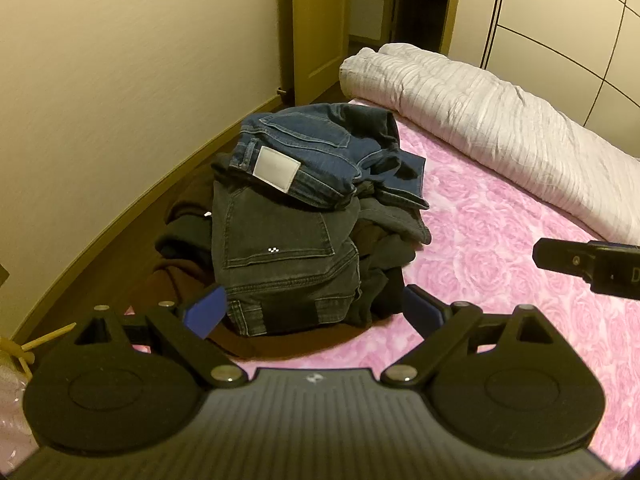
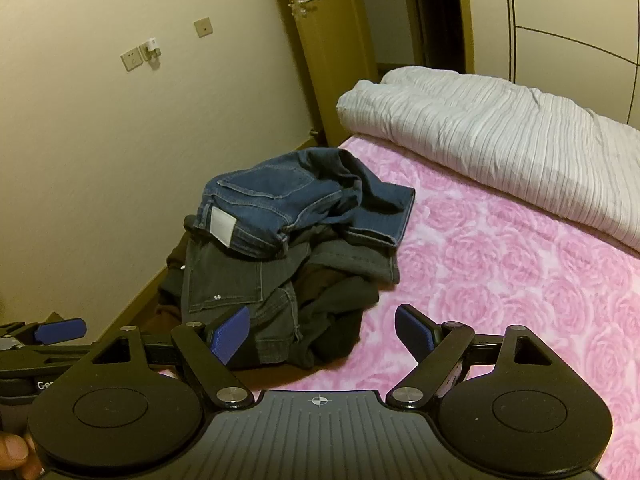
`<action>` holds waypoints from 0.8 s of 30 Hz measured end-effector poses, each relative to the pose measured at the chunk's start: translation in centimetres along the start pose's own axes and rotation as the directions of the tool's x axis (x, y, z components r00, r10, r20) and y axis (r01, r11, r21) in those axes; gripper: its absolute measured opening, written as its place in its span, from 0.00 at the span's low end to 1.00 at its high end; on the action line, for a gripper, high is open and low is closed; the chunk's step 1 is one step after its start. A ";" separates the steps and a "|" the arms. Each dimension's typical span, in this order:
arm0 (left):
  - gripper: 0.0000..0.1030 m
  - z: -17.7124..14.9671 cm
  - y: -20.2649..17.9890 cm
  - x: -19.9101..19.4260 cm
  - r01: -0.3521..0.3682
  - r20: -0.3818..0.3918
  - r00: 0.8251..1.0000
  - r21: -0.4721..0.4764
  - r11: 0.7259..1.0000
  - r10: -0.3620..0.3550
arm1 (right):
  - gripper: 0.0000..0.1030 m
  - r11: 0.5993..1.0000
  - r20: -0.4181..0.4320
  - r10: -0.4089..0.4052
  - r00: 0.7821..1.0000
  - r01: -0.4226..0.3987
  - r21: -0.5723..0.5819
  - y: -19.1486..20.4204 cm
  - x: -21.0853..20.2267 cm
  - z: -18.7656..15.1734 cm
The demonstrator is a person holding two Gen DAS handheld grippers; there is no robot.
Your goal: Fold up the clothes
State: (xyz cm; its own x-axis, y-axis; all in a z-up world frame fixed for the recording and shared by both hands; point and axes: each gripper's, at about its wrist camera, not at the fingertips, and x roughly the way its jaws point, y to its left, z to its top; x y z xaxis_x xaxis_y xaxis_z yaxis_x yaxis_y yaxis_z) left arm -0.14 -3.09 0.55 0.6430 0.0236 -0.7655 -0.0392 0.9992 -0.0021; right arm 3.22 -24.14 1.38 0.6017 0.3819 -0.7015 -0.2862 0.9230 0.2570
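Note:
A heap of clothes lies at the bed's left edge. Blue jeans [image 1: 316, 148] [image 2: 288, 196] with a white waist patch lie on top. Grey-black jeans [image 1: 280, 252] [image 2: 236, 280] sit under them, with dark brown and black garments [image 1: 180, 240] [image 2: 336, 312] beneath. My left gripper [image 1: 316, 312] is open, its blue pads either side of the near end of the grey jeans, holding nothing. My right gripper [image 2: 322, 334] is open too, just short of the heap's near right side. Its black tip [image 1: 576, 262] shows at the right in the left wrist view.
The pink rose-patterned bedspread [image 1: 500, 272] [image 2: 500, 272] stretches to the right of the heap. A rolled white striped quilt [image 1: 480, 120] [image 2: 480, 136] lies along the far side. A cream wall [image 1: 100, 120] and a wooden door [image 1: 316, 20] stand to the left and behind.

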 end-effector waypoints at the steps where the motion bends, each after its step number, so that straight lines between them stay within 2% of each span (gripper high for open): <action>1: 0.90 0.0 0.0 0.0 -0.002 0.000 1.000 -0.002 1.000 0.002 | 0.81 1.000 -0.001 0.001 1.000 -0.001 0.000 0.0 0.0 0.0; 18: 0.90 -1.3 0.2 -0.6 -0.032 0.005 0.999 -0.025 0.999 0.032 | 0.81 0.998 -0.023 0.043 0.999 -0.044 -0.047 -1.2 0.8 -0.6; 24: 0.90 -0.8 2.4 0.9 -0.069 0.002 0.998 0.013 0.998 0.069 | 0.81 0.979 -0.034 0.095 0.995 -0.100 -0.178 0.2 3.0 0.0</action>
State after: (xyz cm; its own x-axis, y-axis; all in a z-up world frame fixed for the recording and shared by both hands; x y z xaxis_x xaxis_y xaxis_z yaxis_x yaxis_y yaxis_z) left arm -0.25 -0.74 -0.65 0.6401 0.0929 -0.7627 -0.0738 0.9955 0.0593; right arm 4.96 -22.78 -0.71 0.5462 0.4665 -0.6957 -0.4734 0.8571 0.2031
